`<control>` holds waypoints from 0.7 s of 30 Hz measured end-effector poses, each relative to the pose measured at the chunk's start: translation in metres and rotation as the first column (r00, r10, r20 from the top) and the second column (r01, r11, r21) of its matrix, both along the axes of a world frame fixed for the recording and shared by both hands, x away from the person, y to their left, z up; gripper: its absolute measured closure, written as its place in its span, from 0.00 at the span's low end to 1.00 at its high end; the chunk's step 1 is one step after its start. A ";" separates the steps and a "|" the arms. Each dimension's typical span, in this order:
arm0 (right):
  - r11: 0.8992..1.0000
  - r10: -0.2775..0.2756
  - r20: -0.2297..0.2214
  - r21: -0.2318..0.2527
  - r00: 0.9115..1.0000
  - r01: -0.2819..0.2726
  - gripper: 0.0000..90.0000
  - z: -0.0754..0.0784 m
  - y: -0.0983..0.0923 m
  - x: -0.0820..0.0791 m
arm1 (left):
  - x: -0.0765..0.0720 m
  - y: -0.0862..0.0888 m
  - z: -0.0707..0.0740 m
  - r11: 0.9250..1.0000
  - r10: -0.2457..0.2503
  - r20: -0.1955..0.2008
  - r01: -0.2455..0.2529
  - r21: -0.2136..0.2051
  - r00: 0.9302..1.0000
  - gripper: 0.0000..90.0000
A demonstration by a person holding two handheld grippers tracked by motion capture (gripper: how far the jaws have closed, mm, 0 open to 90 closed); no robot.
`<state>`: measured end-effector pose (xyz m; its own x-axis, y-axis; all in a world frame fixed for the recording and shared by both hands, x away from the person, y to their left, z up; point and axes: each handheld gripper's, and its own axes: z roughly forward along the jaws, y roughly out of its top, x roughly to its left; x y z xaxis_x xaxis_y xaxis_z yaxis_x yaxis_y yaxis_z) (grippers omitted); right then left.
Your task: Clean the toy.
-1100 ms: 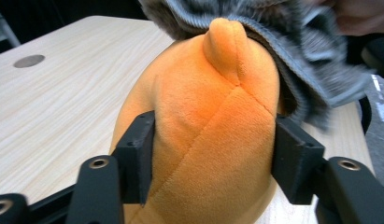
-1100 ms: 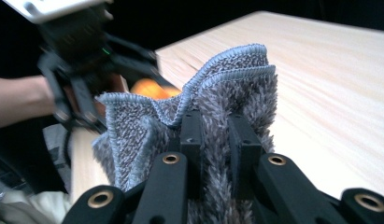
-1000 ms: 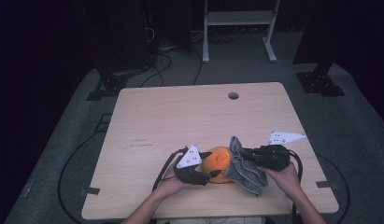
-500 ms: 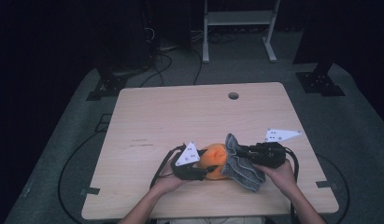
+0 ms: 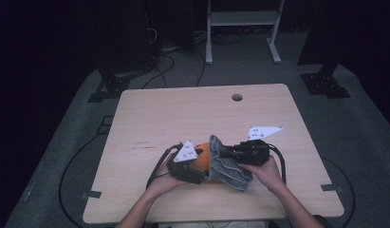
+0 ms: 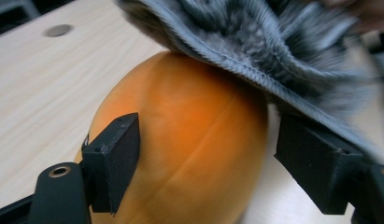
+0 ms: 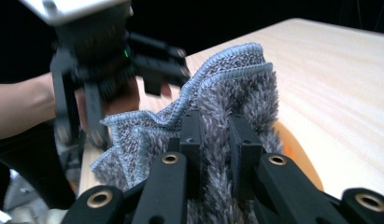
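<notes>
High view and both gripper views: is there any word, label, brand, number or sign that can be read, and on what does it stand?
None can be read.
Grey plates on the grippers: dark dots, no letters.
Table: a faint dark mark left of centre, too small to read.
Orange object and grey cloth: no print.

Pale wooden table (image 5: pixel 173 114) with a round hole (image 5: pixel 237 97) near its far edge, an orange pumpkin-like ball (image 5: pixel 202 159) resting near the front edge, grey carpet (image 5: pixel 368 142) beneath
</notes>
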<state>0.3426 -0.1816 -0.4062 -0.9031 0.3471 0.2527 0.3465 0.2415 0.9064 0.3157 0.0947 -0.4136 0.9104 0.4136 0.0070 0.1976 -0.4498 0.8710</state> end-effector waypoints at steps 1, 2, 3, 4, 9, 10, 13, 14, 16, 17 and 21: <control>1.000 -0.001 -0.009 0.000 1.000 0.001 0.86 -0.003 -0.004 -0.002 | 0.001 0.003 0.001 1.000 -0.005 -0.009 0.005 -0.024 1.000 0.25; 1.000 -0.005 -0.014 -0.004 1.000 0.005 0.86 -0.005 -0.007 -0.004 | 0.003 0.006 0.002 0.998 -0.004 -0.016 0.003 -0.055 1.000 0.25; 1.000 -0.004 -0.015 -0.012 1.000 0.004 0.86 -0.008 -0.010 -0.007 | 0.006 0.008 0.002 0.997 0.001 -0.020 -0.002 -0.079 1.000 0.25; 1.000 0.001 -0.020 -0.019 1.000 -0.002 0.86 -0.011 -0.012 -0.010 | 0.007 0.009 0.001 0.995 0.016 -0.022 -0.018 -0.096 1.000 0.25; 0.998 0.007 -0.022 -0.058 1.000 -0.008 0.86 -0.019 -0.023 -0.024 | 0.012 0.000 -0.011 0.994 0.048 -0.063 -0.053 -0.095 0.997 0.32; 0.998 0.002 -0.023 -0.070 1.000 -0.004 0.86 -0.019 -0.026 -0.025 | 0.009 -0.002 -0.012 0.994 0.049 -0.058 -0.054 -0.093 0.997 0.33; 0.996 -0.027 -0.019 -0.081 0.999 0.026 0.86 -0.019 -0.035 -0.024 | 0.002 -0.005 -0.012 0.999 0.007 -0.064 -0.009 -0.039 0.998 0.35; 0.996 -0.047 -0.015 -0.078 0.999 0.045 0.86 -0.019 -0.037 -0.024 | 0.000 -0.005 -0.011 1.000 -0.019 -0.084 0.017 -0.021 0.996 0.35; 0.996 -0.053 -0.033 -0.069 0.998 0.050 0.86 -0.020 -0.040 -0.023 | -0.004 -0.003 -0.009 0.998 -0.066 -0.098 0.067 0.008 0.993 0.35; 0.996 -0.042 -0.037 -0.078 0.998 0.039 0.86 -0.021 -0.038 -0.023 | -0.006 -0.003 -0.007 0.996 -0.083 -0.090 0.086 0.020 0.992 0.35; 0.996 0.015 -0.045 -0.087 0.999 -0.018 0.86 -0.028 -0.030 -0.027 | -0.006 -0.001 0.002 0.993 -0.120 -0.019 0.120 -0.016 0.993 0.31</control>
